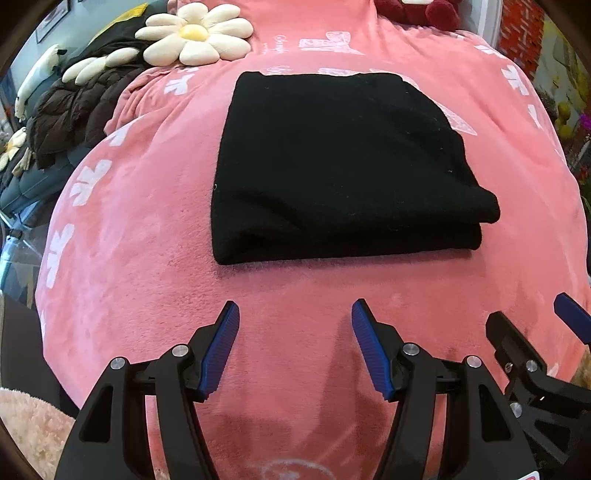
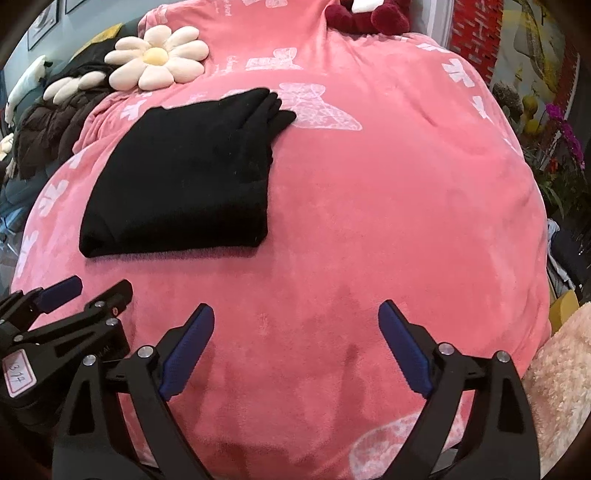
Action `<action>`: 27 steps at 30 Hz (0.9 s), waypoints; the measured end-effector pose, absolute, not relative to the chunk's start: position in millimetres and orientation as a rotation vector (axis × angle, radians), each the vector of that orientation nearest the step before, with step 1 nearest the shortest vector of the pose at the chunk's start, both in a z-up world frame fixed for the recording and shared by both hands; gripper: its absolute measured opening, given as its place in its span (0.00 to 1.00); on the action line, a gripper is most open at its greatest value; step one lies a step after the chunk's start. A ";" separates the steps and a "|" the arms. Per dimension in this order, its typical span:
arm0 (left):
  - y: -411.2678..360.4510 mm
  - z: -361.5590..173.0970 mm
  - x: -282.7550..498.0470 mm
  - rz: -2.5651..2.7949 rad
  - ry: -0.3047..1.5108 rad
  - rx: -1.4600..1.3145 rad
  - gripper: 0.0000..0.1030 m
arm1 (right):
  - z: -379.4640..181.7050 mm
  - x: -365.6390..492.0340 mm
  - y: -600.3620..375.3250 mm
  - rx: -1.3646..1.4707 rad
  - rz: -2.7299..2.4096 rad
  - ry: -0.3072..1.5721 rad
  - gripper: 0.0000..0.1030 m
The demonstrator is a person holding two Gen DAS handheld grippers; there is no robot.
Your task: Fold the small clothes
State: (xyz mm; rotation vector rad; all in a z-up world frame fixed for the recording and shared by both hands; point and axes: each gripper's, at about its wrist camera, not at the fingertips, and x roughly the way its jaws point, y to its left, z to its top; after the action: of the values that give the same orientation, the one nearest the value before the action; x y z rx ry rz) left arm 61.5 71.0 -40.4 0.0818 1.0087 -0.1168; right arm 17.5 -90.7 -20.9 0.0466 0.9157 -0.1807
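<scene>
Lying folded on the pink blanket (image 1: 147, 229), the black garment (image 1: 343, 166) forms a thick, roughly rectangular stack with several layers showing along its near and right edges. In the right wrist view the same garment (image 2: 184, 177) sits to the left of centre, and a narrow part of it reaches out at the far right corner onto a white butterfly print (image 2: 321, 107). The blanket, printed with white butterflies, spreads under it on all sides.

Neither tool touches the cloth. The left gripper (image 1: 295, 325) hovers over bare blanket just in front of the garment's near edge, its blue-padded fingers (image 1: 221, 347) spread wide with nothing between them. The right gripper (image 2: 295, 325) hangs over the blanket to the right of the garment and nearer the camera, its jaws likewise wide apart and empty. Each tool shows at the edge of the other's view, so the two sit side by side, close together.

Beyond the garment, a daisy cushion (image 1: 195, 35) rests at the far left of the blanket, beside a dark puffer jacket (image 1: 70, 114). A dark red plush (image 1: 417, 11) sits at the far edge.
</scene>
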 end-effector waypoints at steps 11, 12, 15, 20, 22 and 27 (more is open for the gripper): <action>70.4 -38.7 60.4 -0.101 0.996 0.099 0.59 | -21.0 17.0 -91.2 0.033 -0.190 0.914 0.87; 70.8 -38.5 60.3 -0.098 0.995 0.098 0.59 | -20.8 16.9 -90.5 0.029 -0.190 0.913 0.87; 72.9 -38.2 60.8 -0.084 0.995 0.096 0.59 | -20.6 16.7 -87.9 0.017 -0.190 0.911 0.87; 75.1 -37.5 61.1 -0.072 0.994 0.094 0.59 | -20.0 15.9 -84.6 0.003 -0.194 0.908 0.88; 74.8 -37.4 60.1 -0.067 0.990 0.097 0.59 | -20.0 15.6 -84.2 0.001 -0.196 0.907 0.88; 72.9 -37.8 59.8 -0.057 0.989 0.104 0.59 | -21.3 16.1 -84.3 0.003 -0.195 0.915 0.88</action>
State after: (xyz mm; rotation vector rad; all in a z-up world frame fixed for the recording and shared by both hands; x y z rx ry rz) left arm 59.9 72.9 -37.8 0.1037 0.9890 -0.0572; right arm 16.1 -84.3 -21.3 0.0032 0.9155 -0.1953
